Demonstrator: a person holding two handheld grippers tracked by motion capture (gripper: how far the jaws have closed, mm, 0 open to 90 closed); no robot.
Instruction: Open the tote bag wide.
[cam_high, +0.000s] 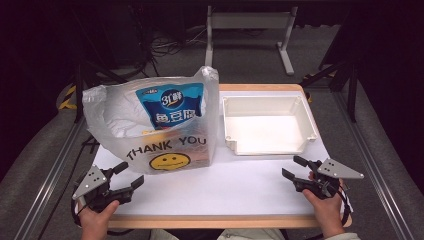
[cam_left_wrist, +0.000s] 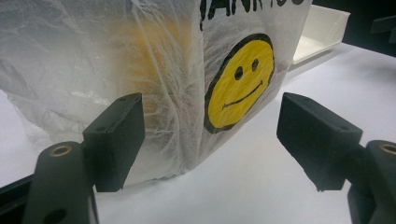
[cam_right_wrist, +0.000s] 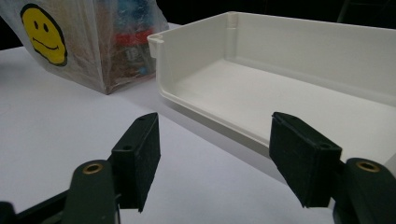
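Left gripper, jaws spread with nothing between them, hovers over the white desk just in front of the translucent plastic shopping bag; the bag's near bottom corner stands just beyond the jaws in the left gripper view. Right gripper, also open and empty, sits near the front edge of the shallow white plastic tray. On the bag reads "THANK YOU" above a yellow smiley face. Inside it, a blue packet bears Chinese characters. Only the right gripper view reveals a red-banded package through the bag's side.
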